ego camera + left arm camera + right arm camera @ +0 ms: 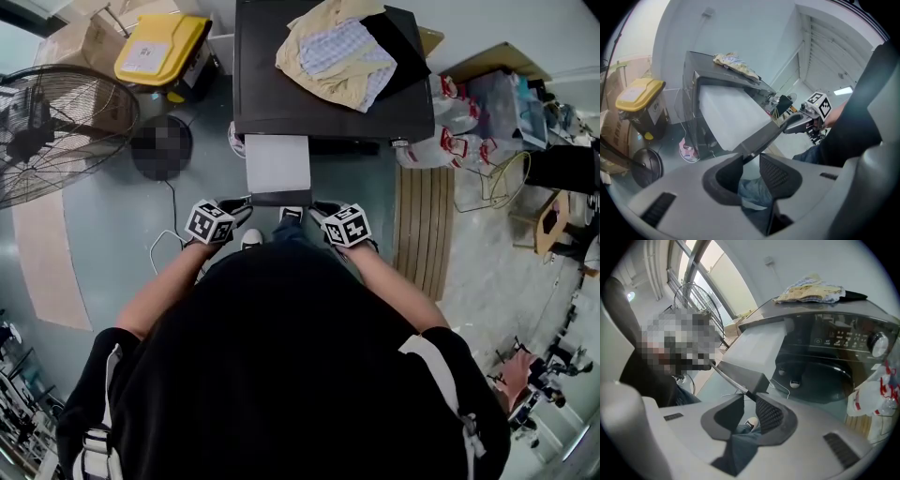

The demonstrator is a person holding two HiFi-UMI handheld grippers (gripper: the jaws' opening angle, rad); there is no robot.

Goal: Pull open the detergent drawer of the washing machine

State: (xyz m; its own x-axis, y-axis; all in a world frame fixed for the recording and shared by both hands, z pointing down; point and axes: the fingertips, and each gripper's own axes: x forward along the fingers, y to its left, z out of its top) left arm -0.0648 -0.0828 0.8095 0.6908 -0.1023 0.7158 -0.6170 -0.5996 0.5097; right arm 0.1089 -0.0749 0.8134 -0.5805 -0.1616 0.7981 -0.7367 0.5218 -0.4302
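Person's black shirt fills the lower head view, both forearms reaching forward. Left gripper and right gripper sit side by side at the dark front panel of the detergent drawer, one at each end. Left jaws are narrowed onto the panel's left end, which runs in between the pads. Right jaws are likewise pinched on the thin edge at the panel's right corner. The drawer stands well out of the washing machine, white body exposed, projecting from the upper left of the machine's front toward the person. Crumpled clothes lie on the machine top. Round door sits below the control strip, dial at its right. Floor fan stands off to the left, yellow-lidded bin beyond it, plastic bags against the machine's right side.
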